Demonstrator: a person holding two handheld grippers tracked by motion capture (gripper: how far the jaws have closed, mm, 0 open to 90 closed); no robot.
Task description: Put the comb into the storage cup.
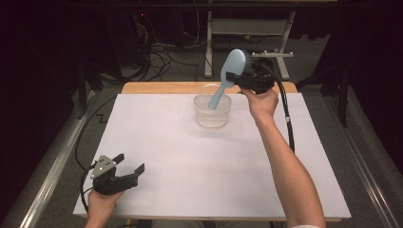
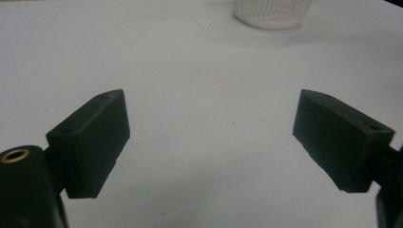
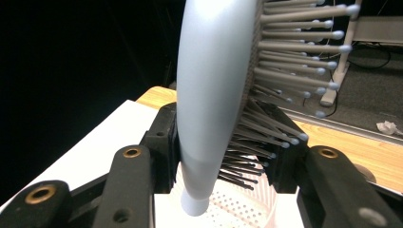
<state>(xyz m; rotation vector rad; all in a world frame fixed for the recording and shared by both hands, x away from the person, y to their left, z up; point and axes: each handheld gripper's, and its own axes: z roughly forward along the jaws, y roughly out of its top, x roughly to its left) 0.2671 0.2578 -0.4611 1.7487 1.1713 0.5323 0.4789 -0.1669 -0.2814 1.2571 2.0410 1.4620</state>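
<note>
A pale blue hairbrush (image 1: 227, 76) hangs tilted over a clear ribbed plastic cup (image 1: 212, 110), its handle end down inside the rim. My right gripper (image 1: 237, 78) is shut on the brush just below its head. In the right gripper view the brush (image 3: 214, 95) stands upright between the jaws: one pad lies against its smooth back, the other presses into the bristles (image 3: 285, 61), and the cup (image 3: 233, 211) sits below. My left gripper (image 1: 129, 167) rests near the table's front left corner, open, with bare table between its fingers (image 2: 92, 142).
The white table top (image 1: 190, 166) has a wooden strip (image 1: 157, 88) along its far edge. Beyond it lie floor cables (image 1: 161, 57) and a white metal stand (image 1: 247, 28). A black cable (image 1: 287, 118) trails from my right gripper along the forearm.
</note>
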